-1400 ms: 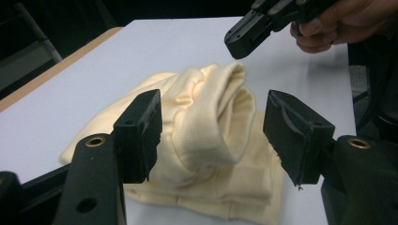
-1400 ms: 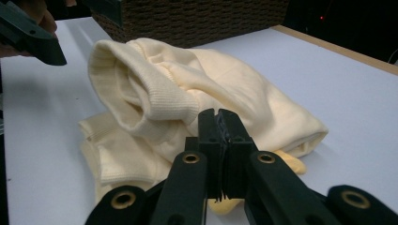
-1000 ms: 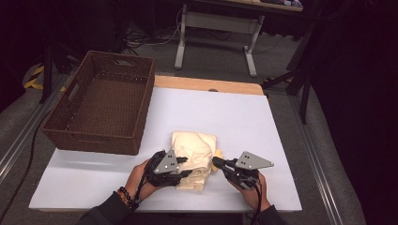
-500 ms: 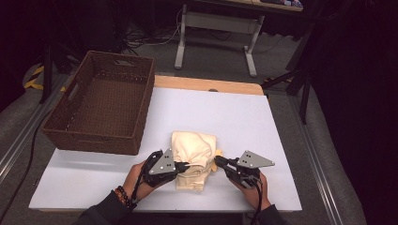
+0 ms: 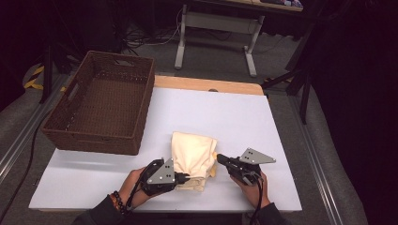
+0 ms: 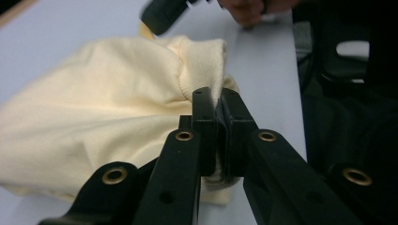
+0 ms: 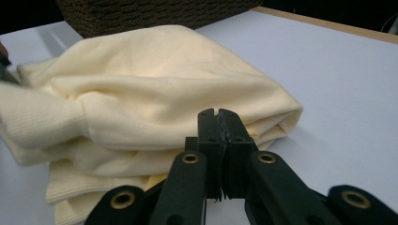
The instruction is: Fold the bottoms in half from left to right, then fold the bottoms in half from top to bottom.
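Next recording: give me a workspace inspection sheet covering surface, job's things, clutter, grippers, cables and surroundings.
Surface: white table top, wooden strip along its far edge.
Job's things: folded cream garment lying near the front edge; brown wicker basket at far left, nothing in it.
Clutter: nothing seen.
Grippers: left gripper shut on a ribbed garment edge; right gripper shut on a thin bit of fabric.
Cables: one trails from each gripper toward the person.
Surroundings: dark room, white desk frame behind.

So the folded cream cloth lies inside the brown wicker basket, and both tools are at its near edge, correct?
Not quite: the folded cream cloth lies on the white table, beside the brown wicker basket, as the high view shows. Both tools, left and right, are at its near edge.
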Motion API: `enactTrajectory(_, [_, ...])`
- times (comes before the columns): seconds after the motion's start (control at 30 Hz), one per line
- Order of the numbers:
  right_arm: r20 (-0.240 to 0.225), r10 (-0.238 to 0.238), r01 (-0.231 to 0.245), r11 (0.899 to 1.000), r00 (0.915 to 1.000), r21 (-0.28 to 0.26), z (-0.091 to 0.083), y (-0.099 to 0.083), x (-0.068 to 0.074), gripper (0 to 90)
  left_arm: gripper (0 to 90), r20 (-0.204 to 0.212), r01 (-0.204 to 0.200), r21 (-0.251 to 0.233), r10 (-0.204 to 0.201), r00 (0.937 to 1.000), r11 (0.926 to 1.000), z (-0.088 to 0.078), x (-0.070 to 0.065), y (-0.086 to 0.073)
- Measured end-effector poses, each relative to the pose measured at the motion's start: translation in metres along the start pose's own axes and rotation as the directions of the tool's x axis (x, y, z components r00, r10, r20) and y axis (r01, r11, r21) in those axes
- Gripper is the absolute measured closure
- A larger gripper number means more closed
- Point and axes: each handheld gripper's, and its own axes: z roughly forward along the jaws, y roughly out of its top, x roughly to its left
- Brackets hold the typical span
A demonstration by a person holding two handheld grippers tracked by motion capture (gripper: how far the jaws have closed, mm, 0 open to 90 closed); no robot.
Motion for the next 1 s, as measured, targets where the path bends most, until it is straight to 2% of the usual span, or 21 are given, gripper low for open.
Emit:
enactTrajectory(0.1, [-0.007,-0.008,0.008,1.000,0.9999,-0.004,0.001,0.003,0.000,88.7,86.4,0.011,-0.011,0.046,0.011,0.9999,0.9989,0.007,-0.003,-0.006])
enactTrajectory(0.2, [-0.011,-0.015,0.015,1.000,0.9998,-0.019,0.000,0.008,0.000,88.7,86.3,0.020,-0.015,0.060,0.014,0.9997,0.9981,0.011,-0.003,-0.010])
enactTrajectory(0.23, [-0.017,-0.018,0.017,1.000,0.9997,-0.023,-0.001,0.010,0.001,88.7,86.3,0.020,-0.014,0.078,0.012,0.9997,0.9969,0.010,-0.003,-0.011])
enactTrajectory(0.3, [-0.028,-0.041,0.041,0.999,0.9988,-0.020,0.002,0.016,0.003,88.8,86.3,0.019,-0.019,0.062,0.018,0.9997,0.9979,0.011,-0.001,-0.012])
enactTrajectory(0.37, [-0.042,-0.069,0.068,0.997,0.9967,-0.032,0.006,0.024,0.007,89.0,86.3,0.013,-0.010,0.057,0.010,0.9999,0.9983,0.011,0.000,-0.014])
enactTrajectory(0.4, [-0.056,-0.080,0.078,0.996,0.9952,-0.036,0.009,0.028,0.010,89.1,86.2,0.016,0.006,0.051,-0.007,0.9998,0.9987,0.012,-0.001,-0.016])
enactTrajectory(0.47, [-0.082,-0.110,0.107,0.994,0.9905,-0.034,0.018,0.035,0.016,89.0,86.2,0.014,-0.001,0.051,0.001,0.9999,0.9987,0.013,-0.001,-0.018])
enactTrajectory(0.5, [-0.095,-0.122,0.119,0.992,0.9880,-0.028,0.024,0.038,0.020,88.9,86.2,0.012,-0.012,0.067,0.012,0.9999,0.9977,0.012,-0.001,-0.018])
enactTrajectory(0.57, [-0.121,-0.138,0.138,0.990,0.9831,-0.008,0.036,0.039,0.025,89.0,86.2,0.011,-0.009,0.043,0.008,0.9999,0.9990,0.014,-0.001,-0.020])
enactTrajectory(0.6, [-0.134,-0.146,0.148,0.989,0.9802,0.009,0.042,0.039,0.028,89.0,86.2,0.016,-0.002,0.047,0.001,0.9999,0.9989,0.013,0.000,-0.020])
enactTrajectory(0.7, [-0.165,-0.169,0.180,0.982,0.9717,0.054,0.055,0.033,0.036,89.0,86.2,0.017,-0.012,0.039,0.012,0.9998,0.9992,0.013,0.002,-0.022])
enactTrajectory(0.73, [-0.166,-0.177,0.191,0.979,0.9702,0.074,0.058,0.029,0.037,88.9,86.3,0.020,-0.003,0.041,0.003,0.9998,0.9992,0.013,0.001,-0.023])
enactTrajectory(0.77, [-0.167,-0.175,0.192,0.977,0.9704,0.090,0.061,0.026,0.036,88.8,86.2,0.021,-0.001,0.037,0.001,0.9998,0.9993,0.013,0.001,-0.024])
enactTrajectory(0.87, [-0.177,-0.133,0.154,0.982,0.9753,0.110,0.064,0.017,0.031,89.1,86.2,0.020,-0.008,0.035,0.008,0.9998,0.9993,0.014,0.001,-0.024])
enactTrajectory(0.97, [-0.141,-0.164,0.183,0.973,0.9763,0.138,0.065,0.013,0.028,89.7,86.2,0.030,-0.011,0.032,0.010,0.9995,0.9994,0.017,0.001,-0.024])
enactTrajectory(1.0, [-0.135,-0.152,0.171,0.975,0.9791,0.145,0.065,0.011,0.026,89.8,86.1,0.030,-0.012,0.030,0.011,0.9995,0.9995,0.017,0.001,-0.024])
